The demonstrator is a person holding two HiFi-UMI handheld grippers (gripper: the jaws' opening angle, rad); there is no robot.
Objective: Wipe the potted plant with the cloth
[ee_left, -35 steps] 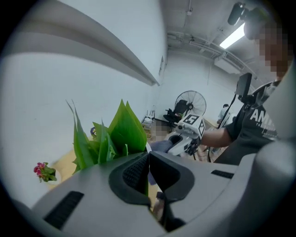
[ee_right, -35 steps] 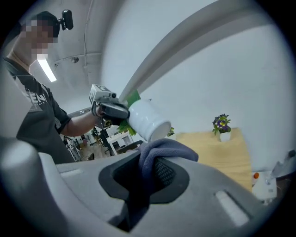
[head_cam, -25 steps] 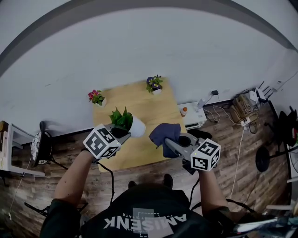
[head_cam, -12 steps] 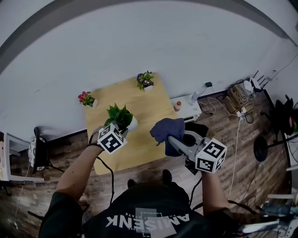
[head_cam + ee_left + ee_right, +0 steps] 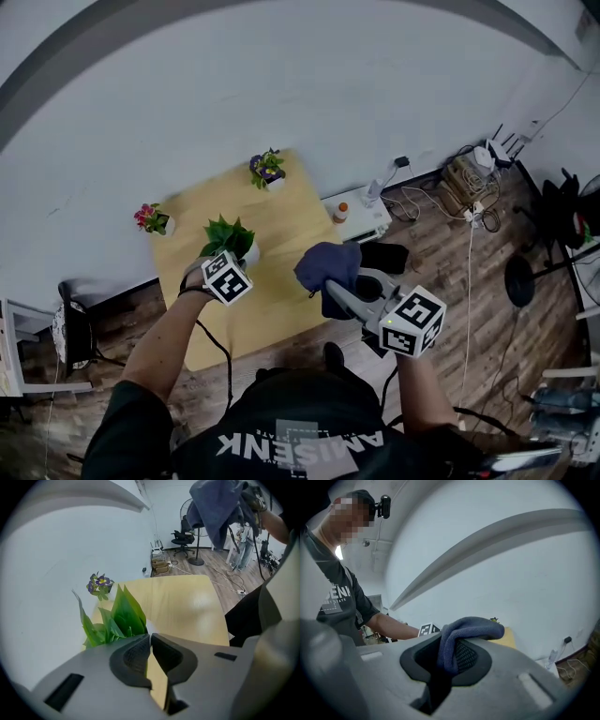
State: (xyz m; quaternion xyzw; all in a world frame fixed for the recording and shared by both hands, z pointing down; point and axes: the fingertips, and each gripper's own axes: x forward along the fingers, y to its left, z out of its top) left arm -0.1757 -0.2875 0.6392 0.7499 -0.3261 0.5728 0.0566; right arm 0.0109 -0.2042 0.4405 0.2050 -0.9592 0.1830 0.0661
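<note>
The potted plant [image 5: 228, 236], green leaves in a white pot, stands on the yellow wooden table [image 5: 281, 234]. My left gripper [image 5: 246, 259] points steeply down at the pot's near rim. In the left gripper view the leaves [image 5: 117, 616] rise just behind the left gripper [image 5: 150, 638]. Its jaws are opening, with a thin white sliver of rim still pinched at the tips. My right gripper [image 5: 330, 286] hovers at the table's right side, shut on a dark blue cloth [image 5: 328, 265]. The cloth [image 5: 464, 634] drapes over the right gripper [image 5: 452, 656].
A pink-flowered pot [image 5: 153, 218] sits at the table's far left corner and a purple-flowered pot [image 5: 266, 169] at its far edge. A low white unit [image 5: 361, 214] with a small orange bottle [image 5: 343, 212] stands to the right. Cables and plugs [image 5: 469, 178] litter the floor.
My left gripper has come down with the potted plant from mid-air to the table top. The right gripper with the cloth has barely shifted.
</note>
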